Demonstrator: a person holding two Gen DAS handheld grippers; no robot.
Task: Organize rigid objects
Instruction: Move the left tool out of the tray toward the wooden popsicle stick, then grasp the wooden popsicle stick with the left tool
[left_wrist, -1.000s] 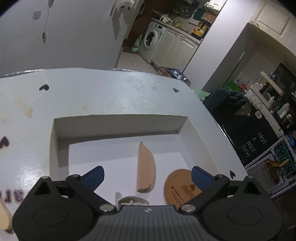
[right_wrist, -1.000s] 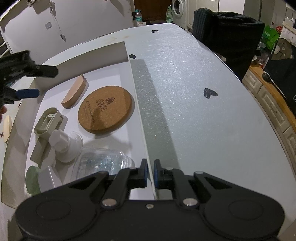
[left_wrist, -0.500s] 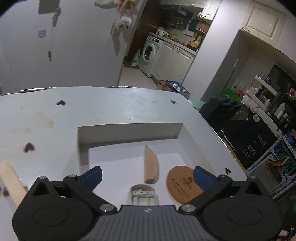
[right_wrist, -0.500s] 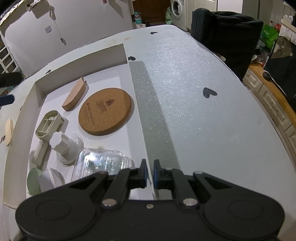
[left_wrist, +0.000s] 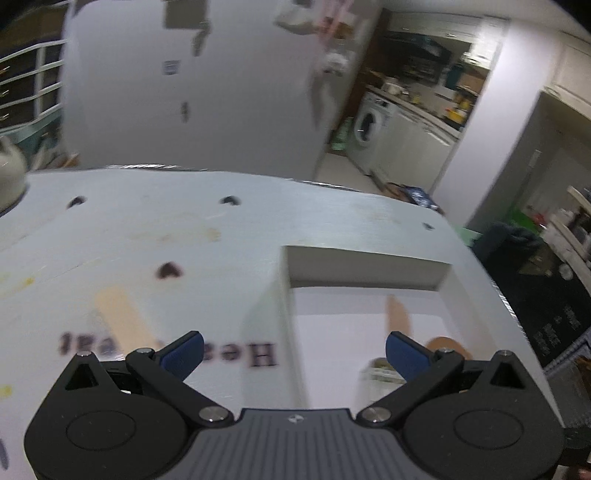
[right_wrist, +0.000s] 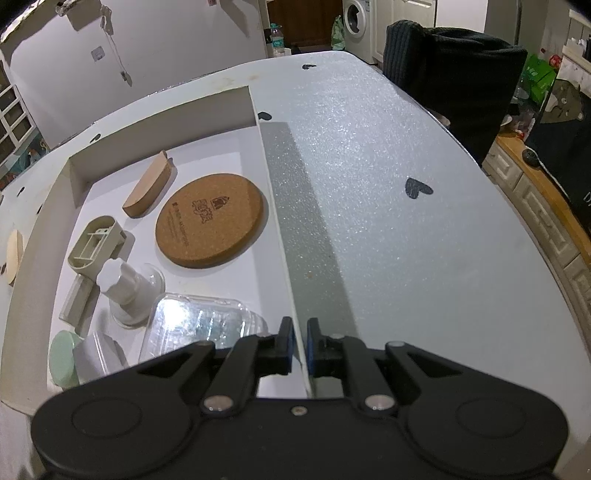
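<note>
- Wooden stick (left_wrist: 123, 319): lies flat on the table (left_wrist: 155, 236), outside the box's left wall, near the printed lettering. A second ago it barely showed at the left wrist view's lower-left edge; now it sits just ahead of the left finger.
- Left gripper (left_wrist: 293, 354): jaws wide, nothing between them. Since a second ago the view has swung off the box interior toward the open table on the left; frame is motion-blurred. Judgement: it has left the box empty and is lining up on the stick as the next pick.
- White box (right_wrist: 168, 112): already holds a wooden half-round block (right_wrist: 149, 186), cork coaster (right_wrist: 209, 220), beige plastic part (right_wrist: 94, 243), white cap-like piece (right_wrist: 127, 286), clear plastic clamshell (right_wrist: 197, 319) and pale green disc (right_wrist: 62, 360). Contents lie as they did a second ago.
- Right gripper (right_wrist: 298, 345): jaws narrow, pinching the box's right wall near its front corner; unchanged. Judgement: it steadies the box.
- Table right of the box: bare apart from printed hearts, so the stick looks like the last loose piece visible.
</note>
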